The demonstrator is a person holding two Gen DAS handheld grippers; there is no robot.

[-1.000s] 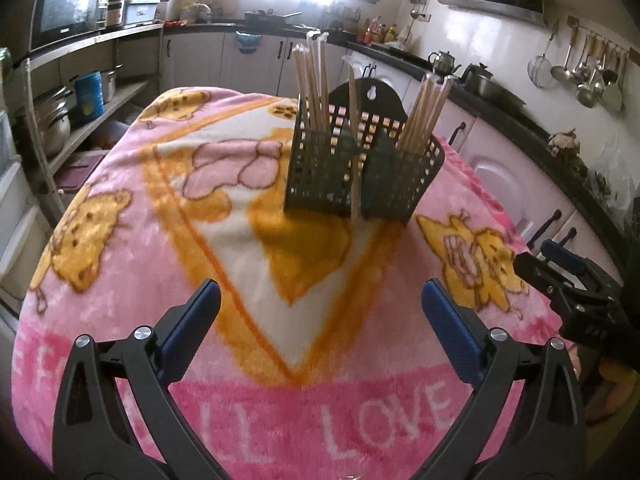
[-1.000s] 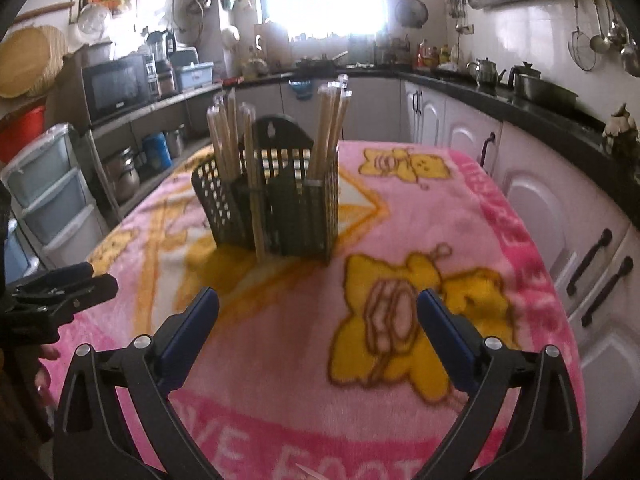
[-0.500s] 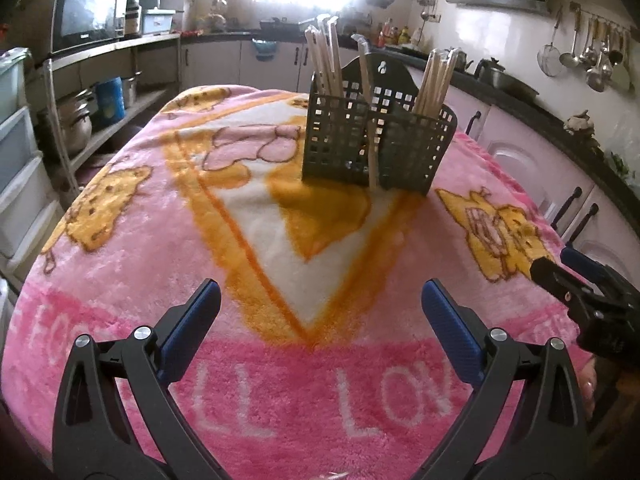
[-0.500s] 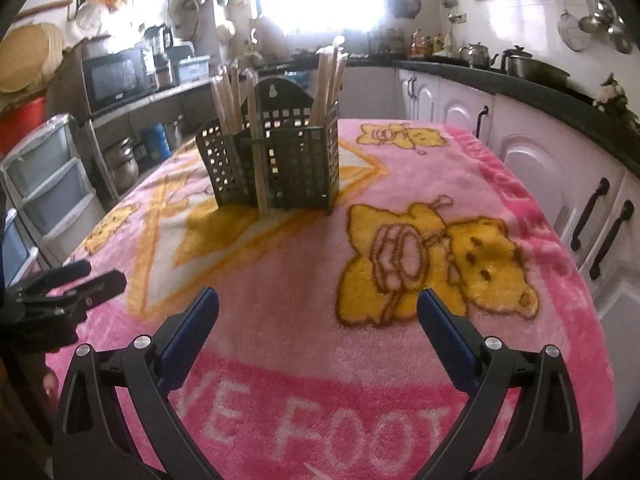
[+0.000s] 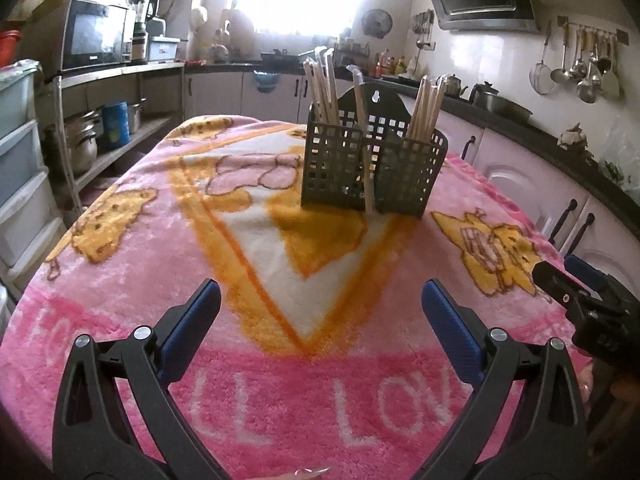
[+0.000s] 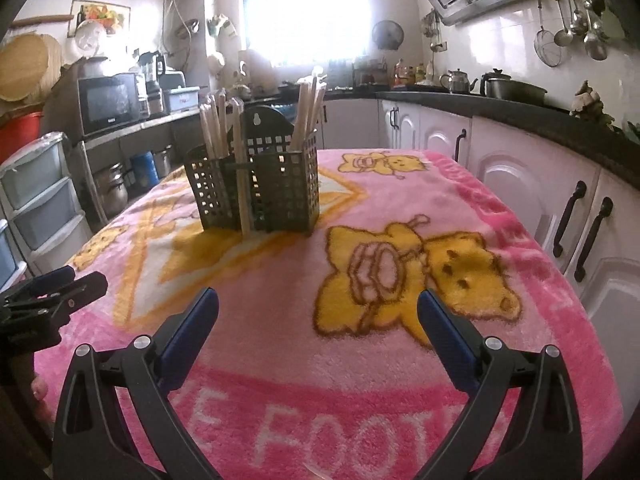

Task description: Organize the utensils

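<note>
A dark mesh utensil caddy [image 5: 372, 168] [image 6: 260, 188] stands upright on the pink blanket, far across the table from both grippers. Wooden chopsticks [image 5: 320, 88] fill its left compartment and more chopsticks [image 5: 428, 108] its right. One wrapped chopstick [image 5: 364, 148] [image 6: 240, 172] leans upright against the caddy's front, outside it. My left gripper [image 5: 320, 312] is open and holds nothing near the table's front edge. My right gripper [image 6: 318, 316] is open too, also well short of the caddy. Each gripper shows in the other's view: the right one [image 5: 576, 284], the left one [image 6: 60, 288].
The table wears a pink blanket [image 5: 280, 264] with yellow bear prints. White cabinets [image 6: 540, 200] under a dark counter run along the right. Shelves with a microwave [image 5: 94, 38] and pots, plus plastic drawers [image 6: 36, 196], line the left. Ladles [image 5: 580, 68] hang on the wall.
Both grippers have drawn back and tilted up from the caddy, which now looks farther away. Both stay open. The caddy and chopsticks have not moved.
</note>
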